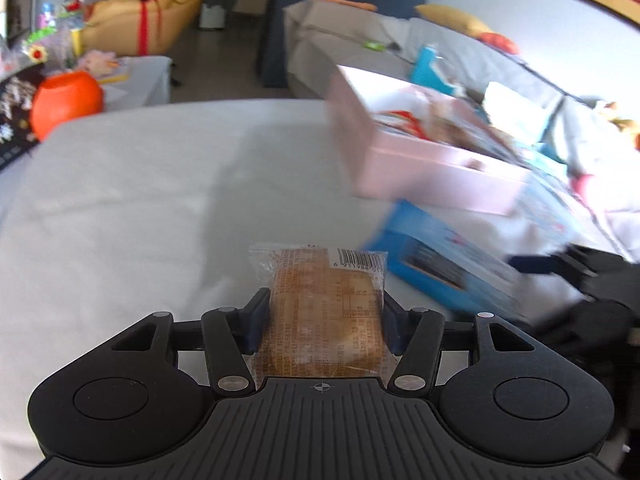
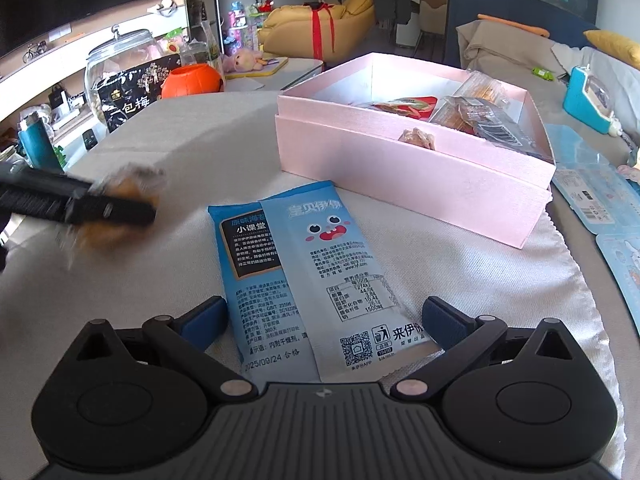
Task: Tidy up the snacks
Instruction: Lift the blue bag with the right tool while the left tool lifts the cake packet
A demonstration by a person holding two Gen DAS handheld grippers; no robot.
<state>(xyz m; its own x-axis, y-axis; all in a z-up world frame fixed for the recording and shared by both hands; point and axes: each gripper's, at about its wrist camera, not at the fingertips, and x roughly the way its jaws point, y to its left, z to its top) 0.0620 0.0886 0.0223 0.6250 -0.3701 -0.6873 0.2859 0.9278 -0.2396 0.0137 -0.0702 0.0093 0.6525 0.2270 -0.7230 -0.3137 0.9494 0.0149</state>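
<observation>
Currently the left gripper (image 1: 324, 320) clamps a wrapped cake (image 1: 324, 308) above the cloth, short of the pink box (image 2: 416, 184). Right gripper (image 2: 324, 320) stands open astride a blue packet (image 2: 320, 264), not gripping. Next, I judge: carry cake over the box rim, release.

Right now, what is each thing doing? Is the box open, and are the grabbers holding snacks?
Pink box: open, several snacks inside.
Left gripper: shut on the wrapped cake.
Right gripper: open, astride the blue snack packet, not pinching.
Blue snack packet: flat on the cloth, outside the box.
Glass jar: lid on.
</observation>
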